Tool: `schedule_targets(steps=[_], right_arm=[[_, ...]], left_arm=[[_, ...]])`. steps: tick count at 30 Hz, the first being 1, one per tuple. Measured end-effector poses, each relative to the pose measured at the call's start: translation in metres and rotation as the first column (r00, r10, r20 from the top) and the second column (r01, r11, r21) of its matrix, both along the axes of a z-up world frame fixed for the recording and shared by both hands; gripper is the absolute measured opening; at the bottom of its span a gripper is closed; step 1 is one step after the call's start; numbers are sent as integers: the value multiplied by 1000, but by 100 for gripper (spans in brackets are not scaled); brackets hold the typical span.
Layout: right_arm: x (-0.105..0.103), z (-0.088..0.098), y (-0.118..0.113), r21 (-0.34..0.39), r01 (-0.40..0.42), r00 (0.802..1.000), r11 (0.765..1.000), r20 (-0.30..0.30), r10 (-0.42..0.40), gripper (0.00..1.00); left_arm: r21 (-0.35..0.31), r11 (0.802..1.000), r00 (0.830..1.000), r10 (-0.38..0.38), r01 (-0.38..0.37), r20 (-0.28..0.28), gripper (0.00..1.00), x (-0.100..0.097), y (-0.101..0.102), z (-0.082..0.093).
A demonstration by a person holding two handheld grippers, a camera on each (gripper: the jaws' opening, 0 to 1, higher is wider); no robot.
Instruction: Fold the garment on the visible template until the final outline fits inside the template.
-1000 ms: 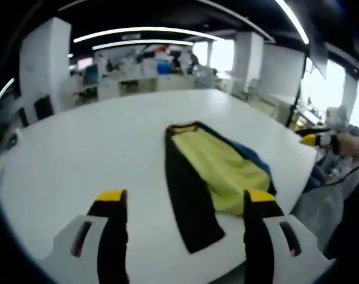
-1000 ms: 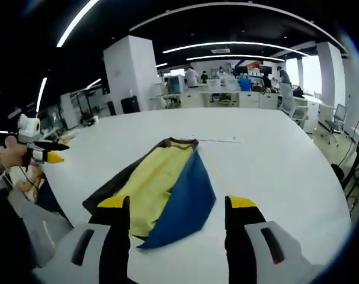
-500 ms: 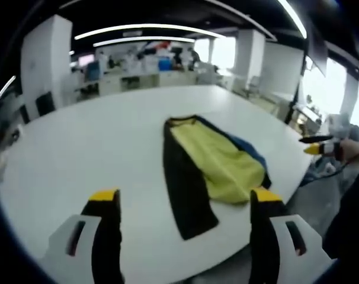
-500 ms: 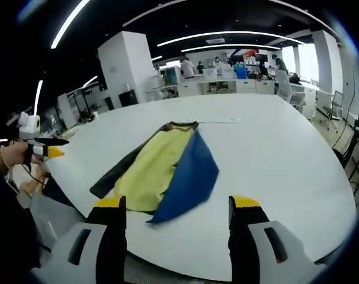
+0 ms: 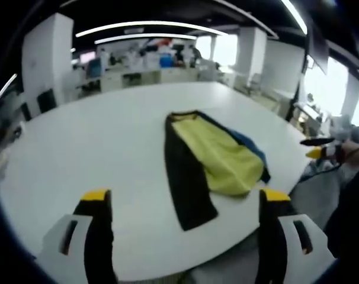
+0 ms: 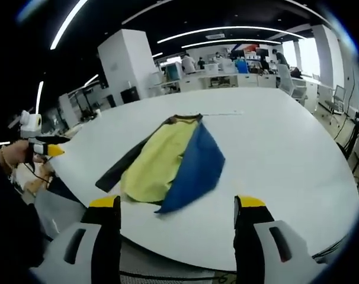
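A: Left gripper view, entry: the left gripper (image 5: 182, 204) sits at the bottom of the frame, jaws spread wide with nothing between them, hovering off the near edge of the white surface (image 5: 85, 142). The garment (image 5: 212, 160) lies flat at frame centre, running from the middle toward the lower right edge of the surface. A black strip runs along its left side, a yellow panel fills the middle, and a blue edge shows on the right.

B: Right gripper view: the right gripper (image 6: 176, 207) is at the bottom, jaws also spread and empty. The garment (image 6: 167, 160) is at frame centre; here the yellow panel is in the middle, a blue panel overlaps its right side, and a black strip trails to the lower left. Its lower end is near the surface's (image 6: 274, 142) near edge.

A: The other gripper is at the right edge of my frame (image 5: 319, 151), held in a hand, clear of the surface.

B: Same on mine, at the left edge (image 6: 46, 148). I cannot make out any template outline.
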State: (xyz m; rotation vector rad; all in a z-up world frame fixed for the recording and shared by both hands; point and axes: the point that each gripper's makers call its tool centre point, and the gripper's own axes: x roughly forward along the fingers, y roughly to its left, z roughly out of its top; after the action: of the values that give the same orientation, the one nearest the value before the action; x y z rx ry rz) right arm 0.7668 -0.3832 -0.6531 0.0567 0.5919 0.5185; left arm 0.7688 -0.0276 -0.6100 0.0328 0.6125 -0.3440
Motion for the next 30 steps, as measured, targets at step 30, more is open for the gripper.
schedule_targets(steps=[30], right_arm=[[-1,-12,1,-31,8,999,999,-44,-10,52]], left_arm=[[-12,1000,997,-28,27,-69,100,-16,-2,-17]])
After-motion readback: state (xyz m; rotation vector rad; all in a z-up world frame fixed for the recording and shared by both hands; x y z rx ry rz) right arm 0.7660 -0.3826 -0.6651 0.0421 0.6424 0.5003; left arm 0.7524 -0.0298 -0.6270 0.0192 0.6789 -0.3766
